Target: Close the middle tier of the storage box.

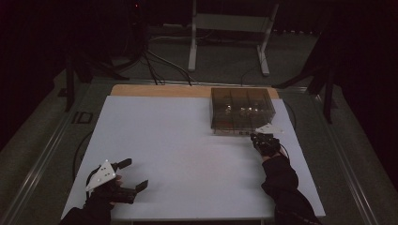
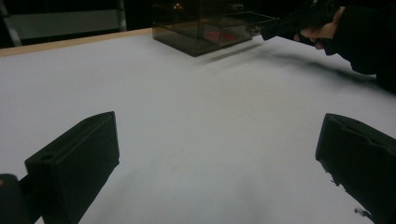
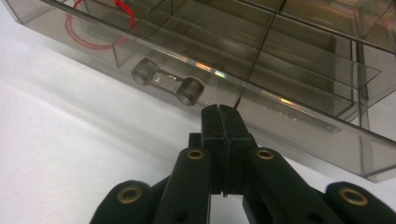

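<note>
Nearest the camera, at the lower left of the high view, we hold the left claw [image 1: 129, 176] low over the white tabletop [image 1: 187, 154], its jaws spread wide with nothing between them; in the left gripper view the two black jaws rise at the bottom corners with bare white surface between them. At the right of the high view, a little above mid-height, we keep the right claw [image 1: 259, 138] against the near edge of the smoky transparent box [image 1: 241, 110], which sits on the tabletop toward the upper right, close to the wooden strip [image 1: 159, 90] along the far edge. In the right gripper view the right claw [image 3: 223, 122] has its jaws pressed together, pinching nothing, with the tip just at the box's front wall [image 3: 289, 116], slightly right of a clear bar-shaped handle [image 3: 168, 83]. Inside the box we see divider walls forming compartments, and a red looped cord [image 3: 95, 28] in the compartment at the upper left of that frame.
</note>
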`<state>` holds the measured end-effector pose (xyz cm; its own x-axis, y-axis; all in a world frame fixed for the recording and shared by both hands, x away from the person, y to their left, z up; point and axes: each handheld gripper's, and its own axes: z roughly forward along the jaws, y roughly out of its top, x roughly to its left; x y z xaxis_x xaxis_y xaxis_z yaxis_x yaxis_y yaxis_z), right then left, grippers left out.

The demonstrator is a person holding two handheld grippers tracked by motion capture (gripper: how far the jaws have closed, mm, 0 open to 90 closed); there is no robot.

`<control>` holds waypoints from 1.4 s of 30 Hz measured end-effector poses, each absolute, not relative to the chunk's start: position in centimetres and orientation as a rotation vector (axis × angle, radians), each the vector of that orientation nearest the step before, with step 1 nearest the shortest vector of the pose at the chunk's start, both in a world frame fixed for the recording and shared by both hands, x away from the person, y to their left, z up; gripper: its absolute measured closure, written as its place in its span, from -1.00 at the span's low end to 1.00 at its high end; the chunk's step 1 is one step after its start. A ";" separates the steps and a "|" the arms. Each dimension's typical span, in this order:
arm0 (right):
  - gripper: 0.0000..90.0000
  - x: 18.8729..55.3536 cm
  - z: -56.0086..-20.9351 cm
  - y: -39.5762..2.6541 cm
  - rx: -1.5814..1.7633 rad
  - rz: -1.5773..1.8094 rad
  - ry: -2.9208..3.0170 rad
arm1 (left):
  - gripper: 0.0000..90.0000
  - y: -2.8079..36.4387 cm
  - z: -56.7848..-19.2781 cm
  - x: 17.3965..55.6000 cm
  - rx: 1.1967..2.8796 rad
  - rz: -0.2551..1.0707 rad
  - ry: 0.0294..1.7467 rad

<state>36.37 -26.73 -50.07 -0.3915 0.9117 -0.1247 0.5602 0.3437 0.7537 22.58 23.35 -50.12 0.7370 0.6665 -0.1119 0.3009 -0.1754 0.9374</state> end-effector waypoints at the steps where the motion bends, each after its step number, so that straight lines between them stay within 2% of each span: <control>1: 1.00 36.4 -50.1 -26.7 1.281 0.852 2.072 | -0.98 23.4 -50.1 22.6 1.769 0.389 0.763; 42: 1.00 38.1 -49.7 -26.5 1.288 0.821 2.058 | -0.97 23.3 -50.1 22.5 1.770 0.393 0.762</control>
<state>38.11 -26.52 -49.69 -0.3729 0.9166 -0.1438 0.5660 0.3476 0.7476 22.54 23.35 -50.09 0.7367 0.6675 -0.1079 0.2986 -0.1780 0.9376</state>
